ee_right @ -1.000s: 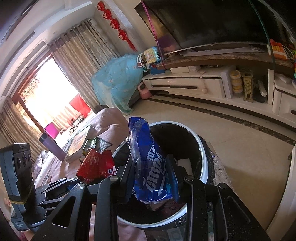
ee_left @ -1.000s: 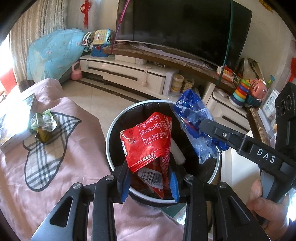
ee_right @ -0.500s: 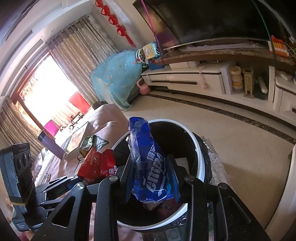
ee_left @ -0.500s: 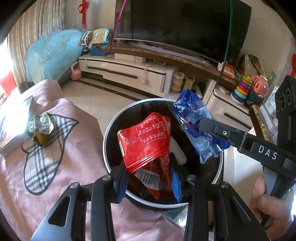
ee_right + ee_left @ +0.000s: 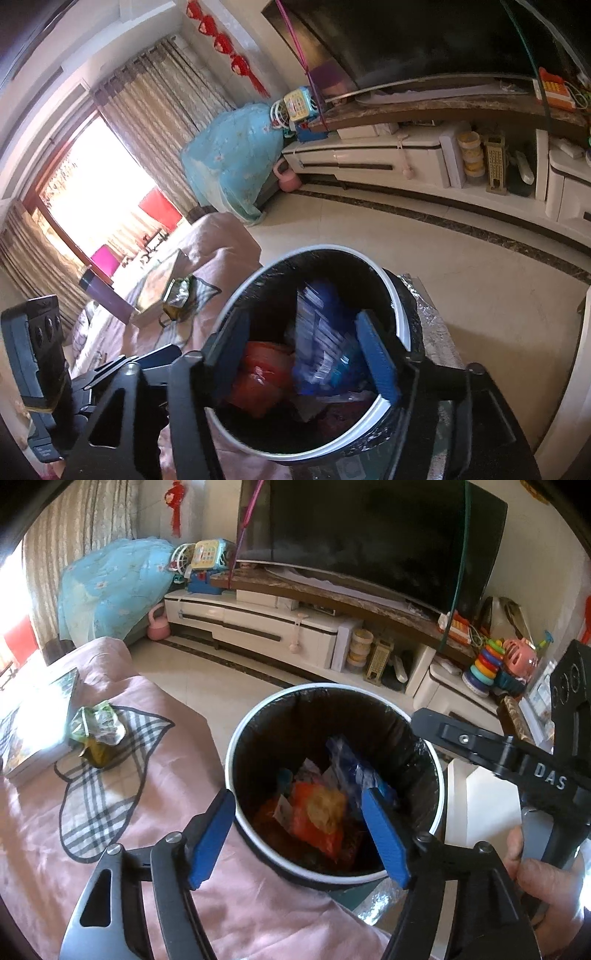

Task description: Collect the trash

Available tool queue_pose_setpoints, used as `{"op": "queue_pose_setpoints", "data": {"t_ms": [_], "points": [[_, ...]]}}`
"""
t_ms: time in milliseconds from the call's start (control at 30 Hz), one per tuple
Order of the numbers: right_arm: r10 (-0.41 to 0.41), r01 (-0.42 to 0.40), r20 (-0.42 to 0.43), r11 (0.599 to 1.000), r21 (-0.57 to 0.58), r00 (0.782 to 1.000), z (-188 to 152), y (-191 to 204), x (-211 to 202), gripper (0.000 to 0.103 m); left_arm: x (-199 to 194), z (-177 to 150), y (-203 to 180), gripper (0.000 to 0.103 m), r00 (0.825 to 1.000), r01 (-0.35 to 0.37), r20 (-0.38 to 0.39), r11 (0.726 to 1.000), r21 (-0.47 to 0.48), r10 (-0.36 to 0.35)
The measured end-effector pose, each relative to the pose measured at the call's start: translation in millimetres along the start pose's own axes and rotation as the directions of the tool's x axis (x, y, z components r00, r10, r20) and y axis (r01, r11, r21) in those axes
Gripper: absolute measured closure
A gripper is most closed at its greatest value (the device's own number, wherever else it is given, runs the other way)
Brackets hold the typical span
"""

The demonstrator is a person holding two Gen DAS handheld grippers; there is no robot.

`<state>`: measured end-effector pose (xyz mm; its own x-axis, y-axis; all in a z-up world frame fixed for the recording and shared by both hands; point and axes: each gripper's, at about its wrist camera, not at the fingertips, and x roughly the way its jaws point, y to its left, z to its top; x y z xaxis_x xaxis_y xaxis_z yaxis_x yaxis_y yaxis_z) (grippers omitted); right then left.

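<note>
A round bin with a white rim (image 5: 236, 738) and black liner stands beside the pink-covered surface; it also shows in the right wrist view (image 5: 400, 306). The red snack bag (image 5: 317, 819) lies inside it, also seen in the right wrist view (image 5: 258, 380). The blue wrapper (image 5: 351, 764) lies in the bin too, blurred in the right wrist view (image 5: 325, 339). My left gripper (image 5: 299, 834) is open and empty above the bin's near rim. My right gripper (image 5: 299, 354) is open and empty over the bin. A crumpled green wrapper (image 5: 98, 727) lies on the pink cover.
A book (image 5: 37, 723) lies at the left on the pink cover (image 5: 110, 849) with a plaid patch. A white TV cabinet (image 5: 258, 627) with a large TV (image 5: 369, 535) stands behind. Toys (image 5: 491, 664) sit at the right. A blue-covered heap (image 5: 110, 587) stands by the curtain.
Both grippers have opened. The red bag and the blue wrapper have dropped from the fingers into the bin.
</note>
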<state>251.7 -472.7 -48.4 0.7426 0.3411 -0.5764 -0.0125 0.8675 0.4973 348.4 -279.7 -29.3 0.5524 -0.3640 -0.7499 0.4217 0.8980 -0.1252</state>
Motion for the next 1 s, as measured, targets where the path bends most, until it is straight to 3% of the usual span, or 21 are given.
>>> {"op": "queue_pose_setpoints", "data": {"t_ms": [167, 300, 733, 900, 1000], "points": [[0.003, -0.003, 0.042, 1.0, -0.007, 0.999, -1.6, 10.4, -17.1, 0.026, -23.7, -14.7, 14.2, 0.028, 1.0, 0.005, 0.029, 0.999, -0.034, -0.004], [0.002, -0.002, 0.087, 1.0, -0.004, 0.996, -10.2, 20.4, -33.9, 0.014, -45.9, -40.8, 28.0, 0.027, 0.998, 0.012, 0.058, 0.996, -0.086, -0.007], [-0.021, 0.029, 0.175, 0.999, -0.046, 0.984, -95.3, 70.2, -88.4, 0.009, -132.7, -137.0, 56.0, 0.024, 0.991, 0.052, 0.129, 0.98, -0.194, -0.027], [-0.049, 0.076, 0.224, 0.991, -0.113, 0.973, -115.1, 98.9, -111.0, 0.007, -177.7, -166.3, 59.2, 0.022, 0.979, 0.041, 0.205, 0.982, -0.183, -0.002], [-0.07, 0.126, 0.291, 0.976, -0.178, 0.954, -120.9, 121.9, -132.9, 0.0, -206.5, -181.1, 56.1, 0.014, 0.958, 0.006, 0.282, 0.986, -0.164, 0.042]]}}
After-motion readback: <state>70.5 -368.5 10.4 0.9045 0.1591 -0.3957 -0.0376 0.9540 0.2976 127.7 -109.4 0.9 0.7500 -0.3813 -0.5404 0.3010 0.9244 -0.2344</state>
